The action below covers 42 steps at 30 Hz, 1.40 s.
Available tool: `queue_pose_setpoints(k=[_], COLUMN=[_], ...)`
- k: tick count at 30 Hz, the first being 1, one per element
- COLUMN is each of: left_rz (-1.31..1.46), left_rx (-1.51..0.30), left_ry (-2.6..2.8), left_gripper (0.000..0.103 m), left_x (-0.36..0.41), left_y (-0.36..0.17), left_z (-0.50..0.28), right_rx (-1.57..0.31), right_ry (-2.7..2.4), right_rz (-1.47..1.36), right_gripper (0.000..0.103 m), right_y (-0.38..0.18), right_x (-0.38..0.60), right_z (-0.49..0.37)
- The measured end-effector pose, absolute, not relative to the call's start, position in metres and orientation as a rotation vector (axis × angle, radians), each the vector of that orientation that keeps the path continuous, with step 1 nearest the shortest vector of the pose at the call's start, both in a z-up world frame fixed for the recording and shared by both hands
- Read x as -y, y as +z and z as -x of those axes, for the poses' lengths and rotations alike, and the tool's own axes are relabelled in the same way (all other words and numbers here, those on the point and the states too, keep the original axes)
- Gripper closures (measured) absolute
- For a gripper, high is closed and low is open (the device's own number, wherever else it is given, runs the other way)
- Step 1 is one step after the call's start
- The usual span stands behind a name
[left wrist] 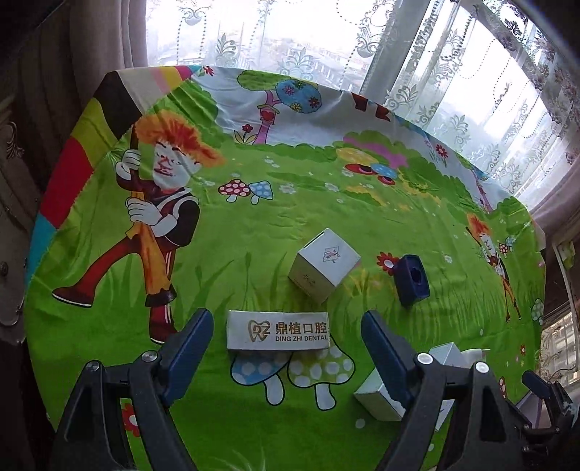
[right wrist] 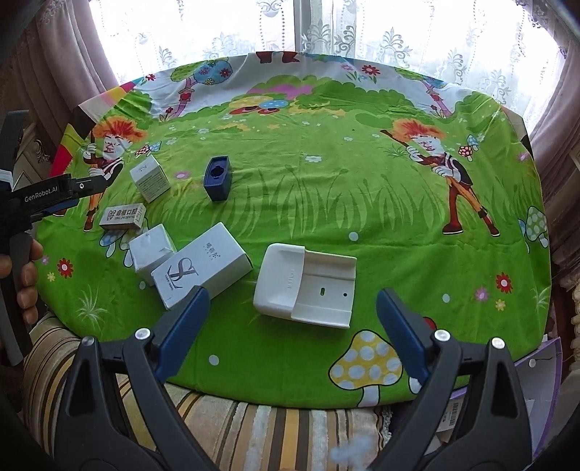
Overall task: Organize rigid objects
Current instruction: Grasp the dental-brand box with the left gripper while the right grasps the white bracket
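Observation:
My left gripper (left wrist: 286,326) is open just above the table, its fingers on either side of a flat white dental box (left wrist: 277,330). The box also shows in the right wrist view (right wrist: 123,216). A white cube box (left wrist: 323,264) and a dark blue holder (left wrist: 413,274) lie beyond it. My right gripper (right wrist: 290,304) is open and empty, near a white plastic tray (right wrist: 306,286). A tall white box (right wrist: 201,270), a small white box (right wrist: 150,251), the cube box (right wrist: 149,177) and the blue holder (right wrist: 217,177) lie left of the tray.
A bright green cartoon cloth (right wrist: 326,188) covers the table. Lace curtains (right wrist: 326,25) hang behind it. A striped cushion (right wrist: 235,427) lies under the near edge. The left gripper's body (right wrist: 40,197) and the hand holding it show at the left of the right wrist view.

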<state>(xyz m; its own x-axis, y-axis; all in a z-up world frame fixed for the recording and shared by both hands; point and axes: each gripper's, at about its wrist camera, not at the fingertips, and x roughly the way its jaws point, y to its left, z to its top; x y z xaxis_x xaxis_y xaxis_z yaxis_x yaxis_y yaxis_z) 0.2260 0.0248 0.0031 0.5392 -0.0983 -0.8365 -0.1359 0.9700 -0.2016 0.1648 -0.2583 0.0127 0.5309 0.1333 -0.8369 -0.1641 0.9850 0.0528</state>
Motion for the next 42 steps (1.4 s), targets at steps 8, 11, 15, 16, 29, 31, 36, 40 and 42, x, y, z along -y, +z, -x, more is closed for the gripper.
queue_pose_setpoints(k=[8, 11, 15, 16, 29, 31, 36, 40, 42], left_rz=[0.214, 0.219, 0.198, 0.183, 0.087, 0.087, 0.118, 0.125, 0.132], left_rx=[-1.067, -1.076, -1.078, -1.081, -1.090, -1.088, -1.076, -1.045, -1.032], left_ry=[0.038, 0.042, 0.042, 0.046, 0.081, 0.080, 0.083, 0.084, 0.075], left_gripper=[0.018, 0.017, 0.017, 0.017, 0.020, 0.020, 0.020, 0.021, 0.021], left_x=[-0.017, -0.017, -0.013, -0.012, -0.002, -0.002, -0.006, -0.006, -0.005], left_y=[-0.030, -0.036, -0.040, -0.041, -0.049, -0.049, -0.043, -0.030, -0.024], left_z=[-0.235, -0.238, -0.241, -0.241, -0.243, -0.241, -0.233, -0.223, -0.218], right_rx=[-1.038, -1.045, -1.056, -1.058, -1.105, -1.102, -1.094, -1.079, -1.071], right_ry=[0.189, 0.185, 0.189, 0.191, 0.196, 0.201, 0.203, 0.191, 0.190], right_rz=[0.048, 0.053, 0.041, 0.039, 0.038, 0.048, 0.062, 0.074, 0.078], right_gripper=[0.009, 0.012, 0.015, 0.015, 0.053, 0.058, 0.064, 0.064, 0.064], right_y=[-0.011, -0.016, -0.021, -0.022, -0.037, -0.037, -0.035, -0.030, -0.027], right_x=[0.251, 0.249, 0.249, 0.249, 0.247, 0.246, 0.245, 0.246, 0.246], right_z=[-0.176, -0.180, -0.185, -0.185, -0.193, -0.191, -0.188, -0.183, -0.178])
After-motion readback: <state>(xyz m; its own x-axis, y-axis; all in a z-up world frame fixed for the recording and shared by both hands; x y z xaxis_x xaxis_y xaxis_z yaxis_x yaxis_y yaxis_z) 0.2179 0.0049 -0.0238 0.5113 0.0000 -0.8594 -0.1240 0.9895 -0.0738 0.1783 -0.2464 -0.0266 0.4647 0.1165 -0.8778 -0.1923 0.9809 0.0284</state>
